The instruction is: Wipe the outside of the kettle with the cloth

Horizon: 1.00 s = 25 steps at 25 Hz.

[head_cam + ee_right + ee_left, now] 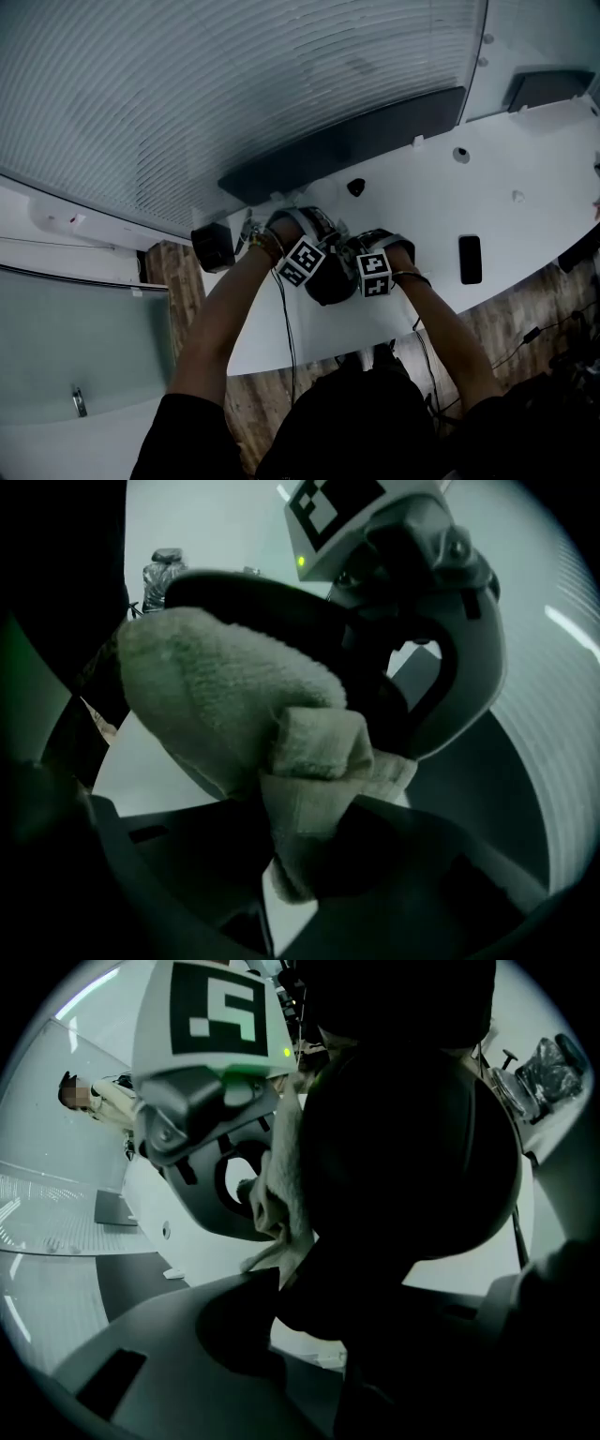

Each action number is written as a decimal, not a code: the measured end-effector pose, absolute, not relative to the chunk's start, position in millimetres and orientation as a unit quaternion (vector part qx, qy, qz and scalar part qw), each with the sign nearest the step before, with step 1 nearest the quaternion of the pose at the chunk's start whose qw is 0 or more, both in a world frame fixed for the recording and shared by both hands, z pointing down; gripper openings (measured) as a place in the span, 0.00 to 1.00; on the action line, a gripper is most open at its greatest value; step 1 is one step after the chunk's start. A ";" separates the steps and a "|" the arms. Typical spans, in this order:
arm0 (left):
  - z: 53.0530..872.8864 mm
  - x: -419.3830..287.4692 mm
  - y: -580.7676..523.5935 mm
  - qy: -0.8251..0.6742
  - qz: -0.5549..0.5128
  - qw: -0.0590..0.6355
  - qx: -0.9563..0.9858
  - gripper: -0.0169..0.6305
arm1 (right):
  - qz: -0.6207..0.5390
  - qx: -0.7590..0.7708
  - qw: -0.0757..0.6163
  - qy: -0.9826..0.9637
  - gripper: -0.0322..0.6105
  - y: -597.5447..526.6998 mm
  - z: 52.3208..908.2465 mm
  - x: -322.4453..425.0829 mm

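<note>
Here, at the near edge of a white worktop (pixel 525 197), a person holds a black kettle (pixel 330 283) between two hand-held tools. The left tongs (pixel 375 1307) are closed on the kettle's dark body, which fills most of the left gripper view. The right tongs (pixel 291 855) are clamped tight on a bunched pale cloth (pixel 234 705), which is pressed against the kettle's side, close to the left tongs' marker cube (pixel 342 508).

The right tongs (pixel 302 878) pinch the cloth (pixel 220 705) against seemingly the kettle (pixel 246 589)
</note>
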State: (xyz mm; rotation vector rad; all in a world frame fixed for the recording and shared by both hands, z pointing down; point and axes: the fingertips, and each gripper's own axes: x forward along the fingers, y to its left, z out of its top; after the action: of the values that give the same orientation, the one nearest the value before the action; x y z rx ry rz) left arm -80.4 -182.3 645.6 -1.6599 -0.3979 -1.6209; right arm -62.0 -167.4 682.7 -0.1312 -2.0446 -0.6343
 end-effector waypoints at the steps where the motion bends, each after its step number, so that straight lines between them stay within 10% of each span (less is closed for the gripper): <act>1: 645.8 -80.3 -182.2 -0.156 -0.636 0.384 -0.651 0.25 | -0.243 -0.063 0.491 -0.834 0.19 -164.1 697.3 -57.6; 7: 645.8 -79.7 -181.7 -0.116 -0.640 0.369 -0.663 0.25 | -0.110 0.007 0.491 -0.864 0.20 -135.8 763.7 -22.6; 13: 593.5 -143.6 -226.0 0.184 -0.587 0.242 -0.750 0.25 | 0.163 0.253 0.195 -0.933 0.19 -159.0 661.9 41.0; 18: 510.7 -242.6 -186.8 0.504 -0.330 0.089 -0.793 0.25 | 0.262 0.290 -0.034 -0.920 0.20 -127.9 560.9 96.3; 25: 471.0 -184.0 -8.1 0.604 -0.100 -0.021 -0.791 0.03 | 0.124 0.176 -0.004 -0.976 0.20 -30.9 481.6 39.6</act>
State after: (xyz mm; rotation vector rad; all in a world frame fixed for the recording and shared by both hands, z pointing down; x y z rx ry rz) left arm -184.0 -8.1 471.0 -2.5175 1.9218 -0.3185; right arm 39.6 -30.9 481.6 0.5544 -3.0749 0.3917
